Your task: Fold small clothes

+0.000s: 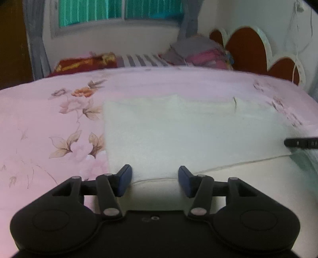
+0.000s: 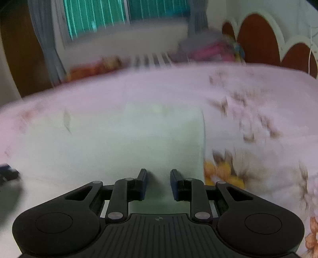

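A pale white-green garment lies flat on the pink floral bedsheet, with a folded layer whose edge runs across its near part. My left gripper is open just above the garment's near left part, empty. My right gripper is open with a narrower gap over the garment near its right edge; nothing shows between the pads. That view is motion-blurred. The right gripper's tip shows at the right edge of the left wrist view; the left gripper's tip shows at the left edge of the right wrist view.
A pile of folded clothes and a red-gold cushion lie at the bed's far side. A red and white scalloped headboard stands at the right. A window with green blinds is behind.
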`<action>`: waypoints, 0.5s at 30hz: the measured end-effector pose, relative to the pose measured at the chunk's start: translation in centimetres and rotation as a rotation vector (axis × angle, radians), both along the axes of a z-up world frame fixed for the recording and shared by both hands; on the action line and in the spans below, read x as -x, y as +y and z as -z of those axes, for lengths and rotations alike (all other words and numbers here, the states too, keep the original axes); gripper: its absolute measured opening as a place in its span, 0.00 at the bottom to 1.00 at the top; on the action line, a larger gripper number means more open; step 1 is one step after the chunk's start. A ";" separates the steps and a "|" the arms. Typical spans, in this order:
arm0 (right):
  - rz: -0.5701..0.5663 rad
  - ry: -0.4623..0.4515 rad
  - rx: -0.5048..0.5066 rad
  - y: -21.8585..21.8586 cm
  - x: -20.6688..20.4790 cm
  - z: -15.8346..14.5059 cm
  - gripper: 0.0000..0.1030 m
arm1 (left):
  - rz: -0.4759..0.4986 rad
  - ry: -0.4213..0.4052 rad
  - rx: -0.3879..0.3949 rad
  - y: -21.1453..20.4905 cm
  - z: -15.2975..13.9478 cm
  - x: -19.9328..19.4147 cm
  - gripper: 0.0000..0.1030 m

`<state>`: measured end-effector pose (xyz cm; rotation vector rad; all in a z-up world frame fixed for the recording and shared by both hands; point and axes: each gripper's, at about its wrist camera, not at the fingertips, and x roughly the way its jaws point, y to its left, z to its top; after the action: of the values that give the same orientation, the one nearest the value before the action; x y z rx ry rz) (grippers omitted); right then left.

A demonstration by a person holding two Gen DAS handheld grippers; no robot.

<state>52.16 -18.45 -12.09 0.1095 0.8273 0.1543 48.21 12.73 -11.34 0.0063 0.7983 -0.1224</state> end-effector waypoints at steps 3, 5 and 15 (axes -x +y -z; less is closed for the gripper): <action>-0.002 -0.042 -0.041 -0.8 0.1 -1.5 0.24 | 0.029 -0.058 0.052 0.2 -1.6 -1.1 0.53; -0.012 -0.074 -0.014 -0.7 -0.8 -1.8 0.24 | 0.049 -0.070 0.013 -0.7 -1.7 -3.4 0.53; 0.052 -0.005 0.017 -4.5 -7.2 0.0 0.24 | -0.015 -0.074 0.092 3.2 -0.6 -9.7 0.58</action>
<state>59.31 -22.99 -12.05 0.1144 0.8195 0.0982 57.89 15.93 -10.75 -0.0818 0.7179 -0.1442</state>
